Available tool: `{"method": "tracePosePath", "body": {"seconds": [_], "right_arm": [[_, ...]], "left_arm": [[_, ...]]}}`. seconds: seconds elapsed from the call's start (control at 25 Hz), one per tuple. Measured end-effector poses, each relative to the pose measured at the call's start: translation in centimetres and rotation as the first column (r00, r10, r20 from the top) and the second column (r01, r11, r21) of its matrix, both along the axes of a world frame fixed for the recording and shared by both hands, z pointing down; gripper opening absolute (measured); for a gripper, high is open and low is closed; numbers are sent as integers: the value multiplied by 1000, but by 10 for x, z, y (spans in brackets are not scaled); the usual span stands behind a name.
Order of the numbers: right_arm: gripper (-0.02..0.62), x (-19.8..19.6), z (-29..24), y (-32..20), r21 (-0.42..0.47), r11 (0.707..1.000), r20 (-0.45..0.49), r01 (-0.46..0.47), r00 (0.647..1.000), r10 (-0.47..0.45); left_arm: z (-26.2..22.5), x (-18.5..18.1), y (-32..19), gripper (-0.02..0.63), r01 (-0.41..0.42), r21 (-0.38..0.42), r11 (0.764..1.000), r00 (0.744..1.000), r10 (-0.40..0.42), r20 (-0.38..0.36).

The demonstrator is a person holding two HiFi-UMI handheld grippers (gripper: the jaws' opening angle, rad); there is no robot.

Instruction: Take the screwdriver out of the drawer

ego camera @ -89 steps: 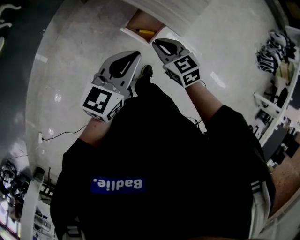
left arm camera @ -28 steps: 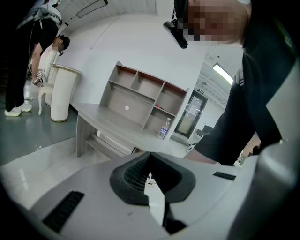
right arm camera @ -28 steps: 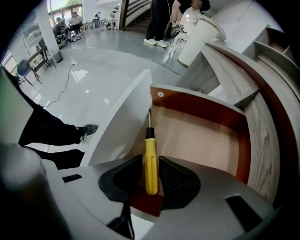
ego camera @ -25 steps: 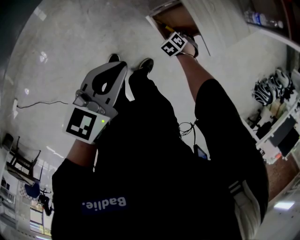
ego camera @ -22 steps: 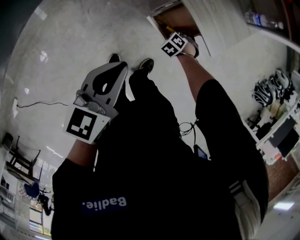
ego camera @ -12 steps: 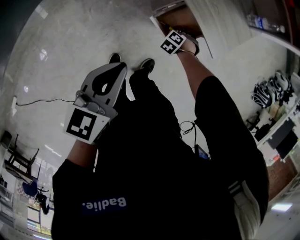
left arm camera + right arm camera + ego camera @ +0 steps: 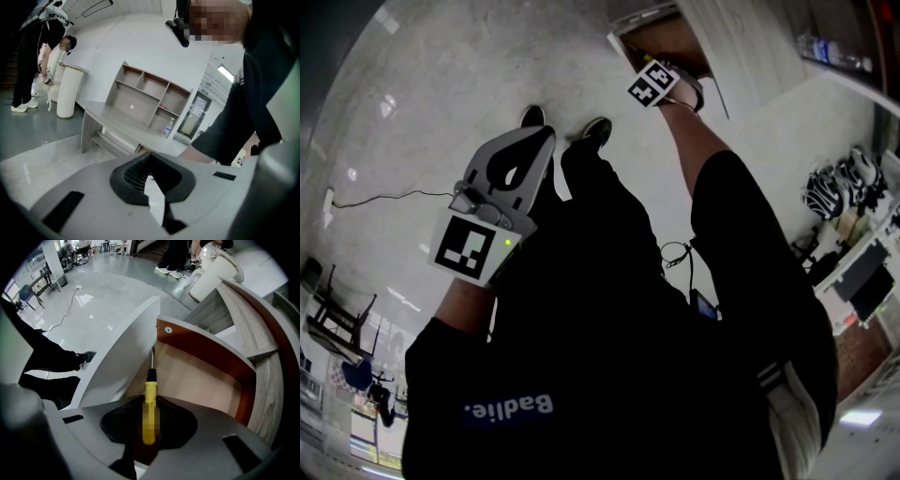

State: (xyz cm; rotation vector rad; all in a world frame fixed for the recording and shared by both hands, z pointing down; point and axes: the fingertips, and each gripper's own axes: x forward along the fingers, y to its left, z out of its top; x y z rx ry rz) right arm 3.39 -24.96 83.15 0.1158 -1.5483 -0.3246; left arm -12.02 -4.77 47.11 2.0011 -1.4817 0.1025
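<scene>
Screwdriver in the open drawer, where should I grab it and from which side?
Grip the yellow handle from above, a jaw on each long side. It lies flat on the drawer floor, close to the white panel, and the metal shaft is too thin. The right gripper is lined up so: its jaws have just been closing with the handle between them.

head view looks down; right gripper view closes on, apparently, the same drawer [image 7: 673,41] [image 7: 201,376].
</scene>
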Motion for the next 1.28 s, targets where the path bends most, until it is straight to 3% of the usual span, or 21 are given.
{"method": "tracePosePath", "body": {"seconds": [0.28,0.6,1.08,1.28], "right_arm": [[98,-7,-30,4,-5,998,54,-56,997,56],[97,-22,-92,14,-25,987,200,-161,966,163],[97,-4,-207,27,-61,927,412,-369,837,360],[97,8,-258,36,-93,892,523,-442,741,421]], "left_arm": [[-13,0,5,2,-23,21,1000,1000,23,-3],[-38,2,5,2,-76,75,994,997,75,17],[-85,10,-6,2,-185,173,967,983,181,37],[-95,20,-13,2,-242,203,949,970,237,50]]}}
